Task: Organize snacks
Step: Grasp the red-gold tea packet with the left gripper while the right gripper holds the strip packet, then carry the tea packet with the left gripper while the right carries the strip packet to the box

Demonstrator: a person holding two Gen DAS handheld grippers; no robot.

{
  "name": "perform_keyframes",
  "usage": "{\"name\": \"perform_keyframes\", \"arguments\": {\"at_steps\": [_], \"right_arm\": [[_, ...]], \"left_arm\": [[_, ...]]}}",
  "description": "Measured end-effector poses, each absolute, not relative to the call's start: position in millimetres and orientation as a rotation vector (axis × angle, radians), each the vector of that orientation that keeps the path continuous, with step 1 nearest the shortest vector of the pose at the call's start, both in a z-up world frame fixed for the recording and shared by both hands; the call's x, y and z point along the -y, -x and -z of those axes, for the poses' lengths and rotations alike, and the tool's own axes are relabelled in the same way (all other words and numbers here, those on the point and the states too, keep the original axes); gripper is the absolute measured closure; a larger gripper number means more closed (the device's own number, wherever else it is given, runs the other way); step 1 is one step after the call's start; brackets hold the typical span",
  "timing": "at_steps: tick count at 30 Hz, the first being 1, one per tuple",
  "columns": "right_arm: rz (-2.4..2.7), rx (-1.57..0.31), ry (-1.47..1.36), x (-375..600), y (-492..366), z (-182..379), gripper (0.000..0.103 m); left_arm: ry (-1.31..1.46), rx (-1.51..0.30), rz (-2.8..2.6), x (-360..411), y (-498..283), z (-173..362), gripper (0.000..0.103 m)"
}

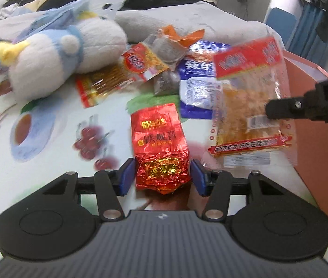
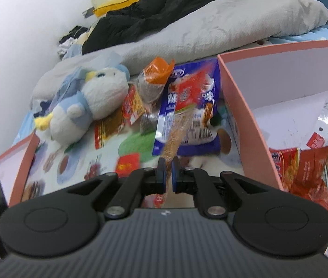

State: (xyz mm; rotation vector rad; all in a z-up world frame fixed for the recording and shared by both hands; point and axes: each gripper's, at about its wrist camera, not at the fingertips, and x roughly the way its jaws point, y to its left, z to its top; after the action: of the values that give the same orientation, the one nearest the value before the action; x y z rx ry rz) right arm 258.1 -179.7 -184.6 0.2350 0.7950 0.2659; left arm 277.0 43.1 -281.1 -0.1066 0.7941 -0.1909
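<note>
Two grippers are at work over the printed cloth [image 1: 55,120]: the left gripper [image 1: 161,177] stands half-wide astride a red foil packet [image 1: 159,143], pads just beside its crinkled sides. The right gripper [image 2: 168,173] is pinched narrow on a clear snack bag [image 1: 251,106], held up beside the pink box [image 2: 242,115], which already holds packets.

Left gripper [image 1: 162,177] body: black linkage arms were seen, joined by silver round pins.
Left pads [image 1: 126,176]: blue rectangular faces were fitted.
Housing: grey ribbed plastic was flanked by two black round discs.
Right gripper [image 2: 167,176]: the same black, blue and grey build was shown.
</note>
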Motion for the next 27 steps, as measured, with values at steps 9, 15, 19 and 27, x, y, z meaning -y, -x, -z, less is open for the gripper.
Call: {"name": "perform_keyframes", "arguments": {"at_steps": [9,15,19,27], "right_arm": [[-0.295,-0.838,-0.191,172,-231,180,0.096],[-0.301,-0.868,-0.177,169,-211,179,0.096],[-0.305,-0.871,-0.161,169,-198,172,0.097],[-0.323,-0.902,-0.139,167,-175,163,0.097]], "left_arm": [[0.167,-0.812,0.129,-66,-243,267,0.047],[0.169,-0.826,0.14,-63,-220,258,0.047],[0.2,-0.83,0.142,-62,-208,250,0.047],[0.222,-0.814,0.136,-57,-180,218,0.047]]}}
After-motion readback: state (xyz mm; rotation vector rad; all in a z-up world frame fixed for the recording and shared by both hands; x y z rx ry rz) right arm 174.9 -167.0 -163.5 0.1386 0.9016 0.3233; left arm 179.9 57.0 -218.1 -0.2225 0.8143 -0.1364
